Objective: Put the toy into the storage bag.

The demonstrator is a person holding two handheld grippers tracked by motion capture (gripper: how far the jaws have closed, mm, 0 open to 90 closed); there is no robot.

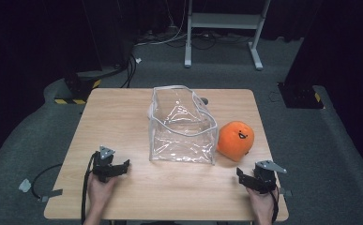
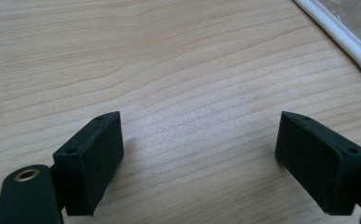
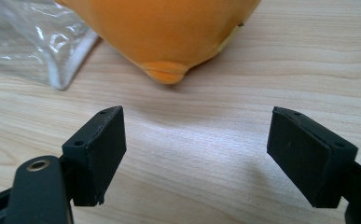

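Your high view looked forward and down over whole tabletop point(image 1: 123, 117). Your left claw camera sat low, close to wood. Right claw camera faced orange plush point(image 3: 169, 32) nearby. Both claw views shared clear bag point(image 2: 346, 37) edge.

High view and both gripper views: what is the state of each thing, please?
Clear plastic bag: upright, top open, nothing visible inside.
Orange plush toy: on the table, beside the bag, not gripped.
Left gripper: open, nothing between its jaws.
Right gripper: open, facing the toy, not touching it.
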